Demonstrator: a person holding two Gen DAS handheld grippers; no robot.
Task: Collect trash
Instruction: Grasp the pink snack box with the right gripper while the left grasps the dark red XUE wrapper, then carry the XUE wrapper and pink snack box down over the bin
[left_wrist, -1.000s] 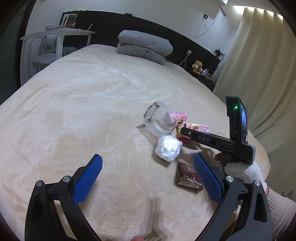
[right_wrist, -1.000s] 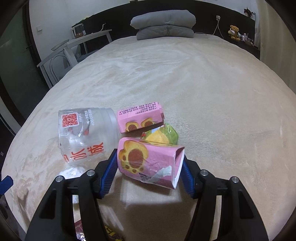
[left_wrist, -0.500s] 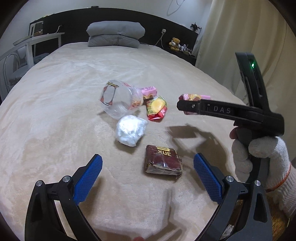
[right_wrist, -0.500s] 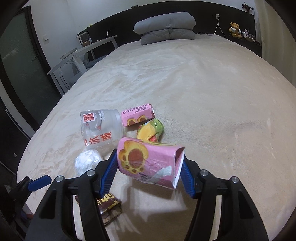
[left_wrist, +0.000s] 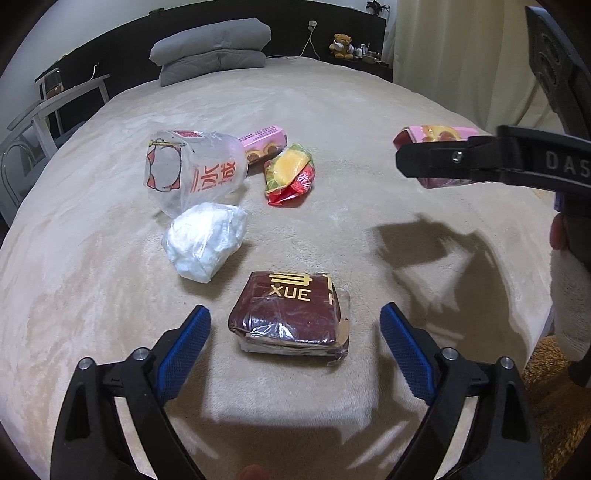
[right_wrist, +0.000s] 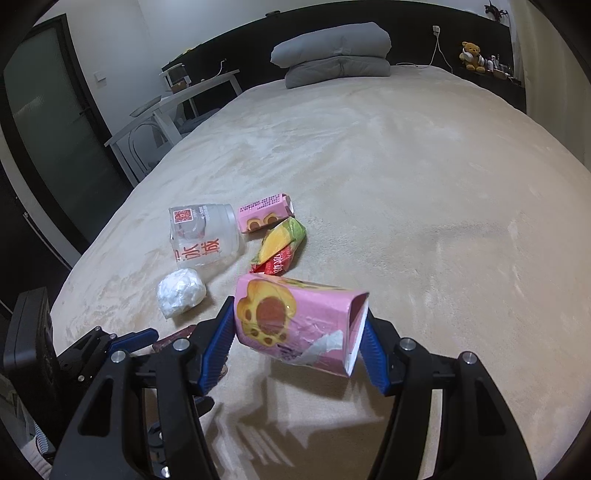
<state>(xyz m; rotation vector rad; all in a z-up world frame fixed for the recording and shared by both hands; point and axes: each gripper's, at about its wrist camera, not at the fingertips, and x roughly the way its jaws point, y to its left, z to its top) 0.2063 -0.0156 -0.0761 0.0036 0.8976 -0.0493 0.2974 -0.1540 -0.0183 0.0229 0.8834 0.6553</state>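
1. Trash sits bunched near the bed's (left_wrist: 369, 122) foot edge, handy for both hands.
2. My right gripper (right_wrist: 299, 332) pinches the pink carton (right_wrist: 295, 325), lifted clear.
3. My left gripper (left_wrist: 295, 332) hangs wide open straddling the maroon packet (left_wrist: 291, 314), probably next.

A wide bed (right_wrist: 424, 177) spread with a cream plush blanket fills a bedroom lit from overhead. Two grey pillows (right_wrist: 334, 51) are stacked at its head against a long black headboard (right_wrist: 236, 55), above which runs a white wall (right_wrist: 177, 26). A teddy bear (right_wrist: 471, 55) sits among small items on the ledge at the far right corner, near a white cable (right_wrist: 439, 48) hanging from a wall socket. To the left stand a white desk (right_wrist: 184, 94) and a chair (right_wrist: 144, 142), with a dark frosted-glass door (right_wrist: 51, 122) beyond. Pale curtains (left_wrist: 454, 55) hang along the right side.
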